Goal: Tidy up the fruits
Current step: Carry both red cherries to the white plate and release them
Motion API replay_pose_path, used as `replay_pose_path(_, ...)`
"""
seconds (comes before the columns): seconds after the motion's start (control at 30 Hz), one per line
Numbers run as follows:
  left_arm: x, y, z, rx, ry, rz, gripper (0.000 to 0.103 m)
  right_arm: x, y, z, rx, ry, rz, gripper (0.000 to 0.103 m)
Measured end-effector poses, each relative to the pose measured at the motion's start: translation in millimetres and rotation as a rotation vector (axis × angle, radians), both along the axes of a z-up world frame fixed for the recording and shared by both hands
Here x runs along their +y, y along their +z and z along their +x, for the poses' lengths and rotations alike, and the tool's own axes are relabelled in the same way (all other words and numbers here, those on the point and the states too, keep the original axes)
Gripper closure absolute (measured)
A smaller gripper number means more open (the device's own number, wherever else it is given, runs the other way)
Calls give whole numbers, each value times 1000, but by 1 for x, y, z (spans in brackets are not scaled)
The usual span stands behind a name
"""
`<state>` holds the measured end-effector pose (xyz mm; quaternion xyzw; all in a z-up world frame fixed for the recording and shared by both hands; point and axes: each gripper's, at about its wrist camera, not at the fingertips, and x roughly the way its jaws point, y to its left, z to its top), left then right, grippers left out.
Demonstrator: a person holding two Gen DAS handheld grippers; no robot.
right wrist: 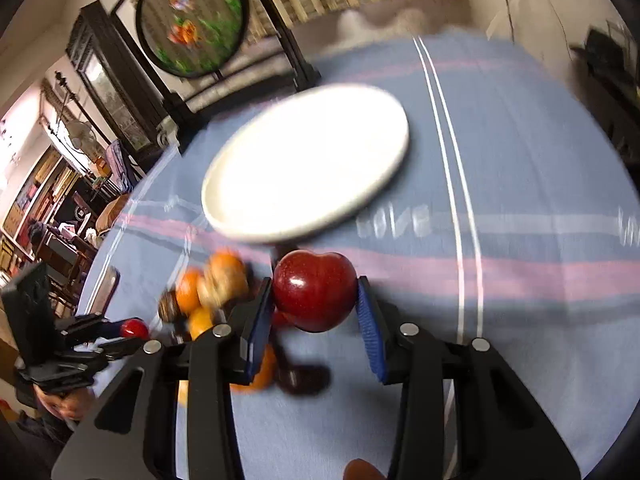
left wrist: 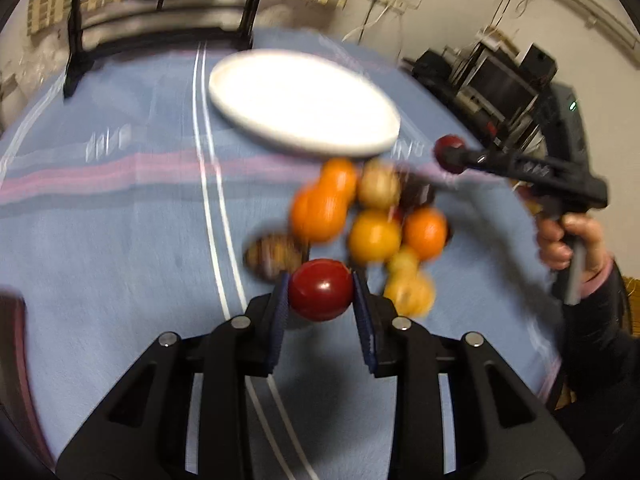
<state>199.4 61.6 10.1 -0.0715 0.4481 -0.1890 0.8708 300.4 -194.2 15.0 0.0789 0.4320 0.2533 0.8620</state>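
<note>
Your left tool [left wrist: 321, 294] is clenched on a dark red tomato [left wrist: 320, 289], gripped between the two blue pads [left wrist: 280, 312] above the blue striped cloth [left wrist: 120, 220] that covers the bench. Your right tool [right wrist: 316, 300] grips a dark red apple [right wrist: 314, 290] in the same way; in the left view that right tool [left wrist: 450, 154] appears at far right with the apple [left wrist: 448, 145] at its tip, held by your right hand [left wrist: 568, 240]. In the right view the left tool [right wrist: 132, 330] shows at near left, its red tomato [right wrist: 134, 327] just visible.

The pile of fruit [left wrist: 368, 224], oranges and yellowish and dark pieces, lies on the cloth just near of the white plate [left wrist: 304, 102], blurred by motion. In the right view the plate [right wrist: 304, 160] sits beyond the apple, with the pile [right wrist: 212, 288] to its near left. Nothing rests on the plate.
</note>
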Motion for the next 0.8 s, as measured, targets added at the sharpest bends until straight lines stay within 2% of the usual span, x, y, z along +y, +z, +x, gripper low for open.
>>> replay_pose_path(0.1, -4, 30, 49, -84, 1, 41, 71, 17, 8, 29, -48, 11, 2, 62)
replay_pose_path(0.17, -12, 32, 85, -78, -16, 53, 71, 33, 1, 52, -57, 21, -32, 62)
replay_pose_path(0.23, -21, 27, 117, -63, -19, 67, 71, 45, -9, 71, -50, 18, -74, 62)
replay_pose_path(0.4, -38, -9, 187, 20, 19, 154, 71, 57, -28, 100, -9, 14, -116, 62)
replay_pose_path(0.53, -36, -27, 200, 59, 44, 173, 71, 61, -36, 109, 4, 10, -147, 61)
replay_pose_path(0.6, -33, -27, 199, 54, 74, 194, 53, 62, -37, 110, -1, 8, -160, 57)
replay_pose_path(0.63, -31, -24, 197, 40, 87, 199, 35, 61, -35, 108, -8, 2, -164, 51)
replay_pose_path(0.73, -23, -10, 179, 5, 99, 201, 29, 52, -17, 87, -61, -13, -162, 45)
replay_pose_path(0.8, -16, 0, 160, -6, 114, 198, 16, 43, -6, 67, -97, -4, -148, 45)
